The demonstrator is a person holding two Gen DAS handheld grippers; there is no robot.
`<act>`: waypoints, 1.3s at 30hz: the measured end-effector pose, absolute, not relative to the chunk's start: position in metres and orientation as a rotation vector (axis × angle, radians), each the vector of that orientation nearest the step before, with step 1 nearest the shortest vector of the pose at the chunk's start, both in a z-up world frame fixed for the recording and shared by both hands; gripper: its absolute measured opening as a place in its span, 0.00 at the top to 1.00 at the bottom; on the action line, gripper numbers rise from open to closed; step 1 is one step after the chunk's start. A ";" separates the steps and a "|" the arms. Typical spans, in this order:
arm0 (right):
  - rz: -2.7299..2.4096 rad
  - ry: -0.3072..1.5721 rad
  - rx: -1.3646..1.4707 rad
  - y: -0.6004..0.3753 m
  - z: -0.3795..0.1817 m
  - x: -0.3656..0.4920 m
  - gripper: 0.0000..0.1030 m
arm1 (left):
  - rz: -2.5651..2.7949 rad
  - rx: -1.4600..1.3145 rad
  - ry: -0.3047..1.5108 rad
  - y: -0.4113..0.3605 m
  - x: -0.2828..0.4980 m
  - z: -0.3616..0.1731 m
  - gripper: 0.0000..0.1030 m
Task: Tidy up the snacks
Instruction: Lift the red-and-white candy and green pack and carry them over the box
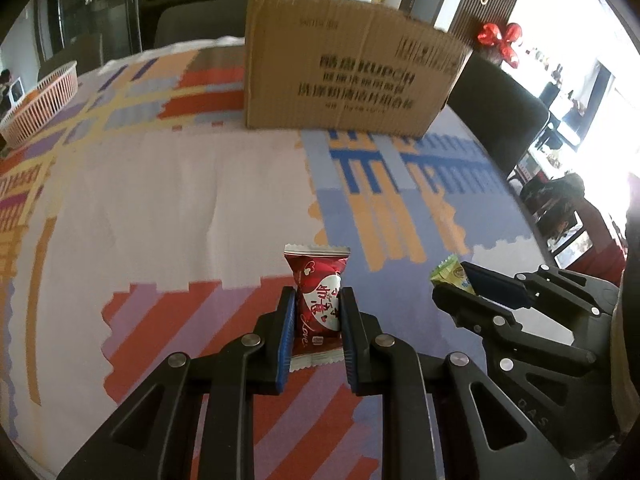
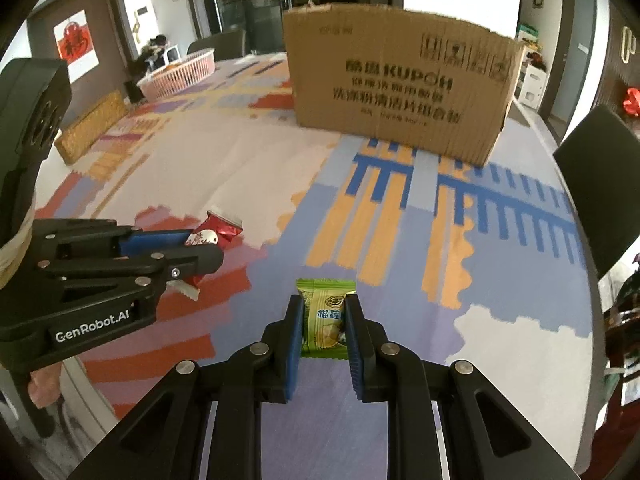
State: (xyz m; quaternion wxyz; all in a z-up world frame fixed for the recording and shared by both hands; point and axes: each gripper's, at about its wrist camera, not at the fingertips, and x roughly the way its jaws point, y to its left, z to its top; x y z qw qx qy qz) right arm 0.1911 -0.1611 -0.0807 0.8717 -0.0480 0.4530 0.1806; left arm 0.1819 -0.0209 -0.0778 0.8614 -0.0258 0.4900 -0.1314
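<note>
Box stands on table, far side, ahead of both grippers. Basket sits far left on table, well apart from box. Left gripper holds one snack; right gripper, just beside it to the right, holds another. Chair beyond table's right edge.

Red snack in left tool
</note>
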 end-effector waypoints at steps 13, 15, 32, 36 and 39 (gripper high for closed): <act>0.346 0.814 -0.057 -0.171 -0.031 0.210 0.79 | -0.284 -0.031 0.886 -0.028 0.201 -0.021 0.79; 0.336 0.791 -0.049 -0.173 -0.022 0.215 0.79 | -0.284 -0.025 0.865 -0.029 0.206 -0.013 0.79; 0.281 0.644 -0.016 -0.180 0.049 0.280 0.79 | -0.261 0.002 0.732 -0.025 0.273 0.052 0.79; 0.269 0.624 -0.020 -0.181 0.068 0.300 0.79 | -0.258 0.027 0.726 -0.029 0.296 0.065 0.79; 0.267 0.622 -0.004 -0.184 0.078 0.316 0.79 | -0.256 0.045 0.727 -0.034 0.311 0.073 0.79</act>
